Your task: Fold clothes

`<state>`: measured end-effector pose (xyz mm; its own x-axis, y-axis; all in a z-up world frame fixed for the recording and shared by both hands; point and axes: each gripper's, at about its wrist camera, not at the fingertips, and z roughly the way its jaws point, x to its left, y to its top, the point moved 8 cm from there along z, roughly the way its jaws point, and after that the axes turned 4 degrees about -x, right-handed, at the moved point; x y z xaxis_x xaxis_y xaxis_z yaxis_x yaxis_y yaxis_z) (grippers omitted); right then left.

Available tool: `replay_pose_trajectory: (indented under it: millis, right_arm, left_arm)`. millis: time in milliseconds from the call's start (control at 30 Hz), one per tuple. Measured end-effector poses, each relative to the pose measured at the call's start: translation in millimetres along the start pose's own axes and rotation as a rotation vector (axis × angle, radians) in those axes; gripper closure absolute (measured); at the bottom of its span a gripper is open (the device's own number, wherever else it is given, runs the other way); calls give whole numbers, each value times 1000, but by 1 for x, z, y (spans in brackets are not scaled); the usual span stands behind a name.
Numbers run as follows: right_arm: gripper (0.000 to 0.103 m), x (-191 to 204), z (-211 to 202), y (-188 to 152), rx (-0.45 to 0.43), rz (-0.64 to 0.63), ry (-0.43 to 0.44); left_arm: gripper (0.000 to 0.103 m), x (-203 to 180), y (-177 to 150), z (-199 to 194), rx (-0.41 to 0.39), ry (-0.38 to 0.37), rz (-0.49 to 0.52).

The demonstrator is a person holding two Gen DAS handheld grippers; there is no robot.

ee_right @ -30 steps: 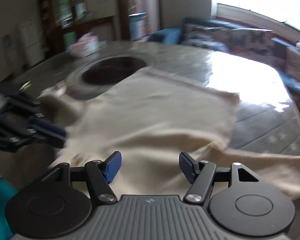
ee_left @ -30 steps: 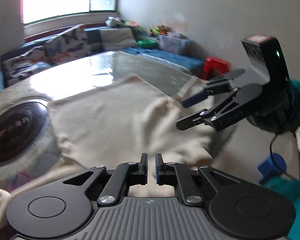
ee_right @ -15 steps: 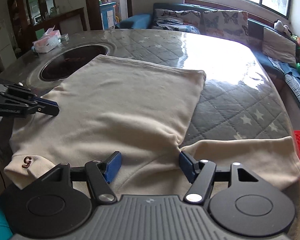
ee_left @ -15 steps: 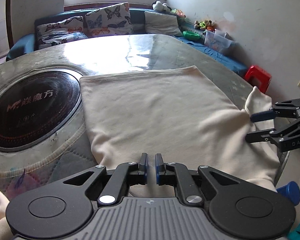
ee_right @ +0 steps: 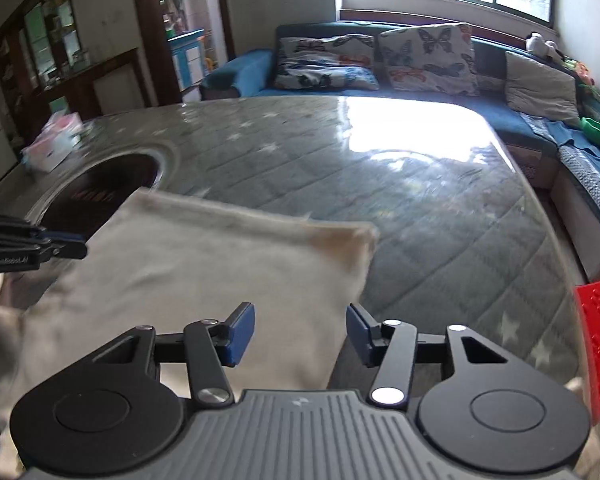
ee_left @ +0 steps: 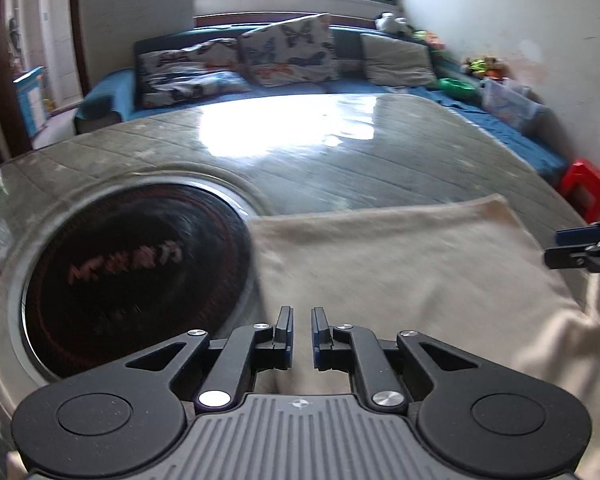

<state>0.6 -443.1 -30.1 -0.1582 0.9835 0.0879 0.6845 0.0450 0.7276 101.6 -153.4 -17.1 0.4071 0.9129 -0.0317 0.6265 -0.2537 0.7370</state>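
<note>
A cream garment (ee_left: 420,272) lies flat on the quilted table top, its far edge straight. My left gripper (ee_left: 301,332) hovers over the garment's left edge beside the dark round hob (ee_left: 132,272); its jaws are opening, only a slim gap apart, with nothing between them. In the right wrist view the garment (ee_right: 204,264) fills the lower left. My right gripper (ee_right: 300,332) is closing above the garment's right edge, and its pads do not press the cloth. Each gripper shows in the other's view: the right gripper (ee_left: 580,248) and the left gripper (ee_right: 40,246).
The glass-covered table (ee_right: 420,208) stretches far beyond the garment. A red stool (ee_left: 584,190) stands off the right edge. A tissue box (ee_right: 54,144) sits at the far left of the table. A blue sofa with butterfly cushions (ee_left: 284,52) lines the window wall.
Both grippers have slid sideways over the garment, the left toward the hob side and the right toward the right edge. The right jaws have narrowed and the left jaws have parted slightly.
</note>
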Motion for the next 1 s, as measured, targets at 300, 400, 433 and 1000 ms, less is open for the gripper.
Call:
replay_pose_trajectory:
  millis: [300, 400, 433, 1000]
  right_arm:
    - [69, -37, 57, 23, 48, 74, -57]
    - [75, -43, 67, 27, 50, 82, -59]
    - [77, -44, 69, 29, 51, 81, -53]
    - [90, -24, 102, 62, 33, -36, -55]
  left_arm:
    - [88, 12, 21, 45, 24, 61, 6]
    - [89, 9, 26, 51, 7, 58, 28]
    - [89, 8, 27, 52, 1, 55, 36]
    - [100, 29, 36, 67, -32, 162, 62]
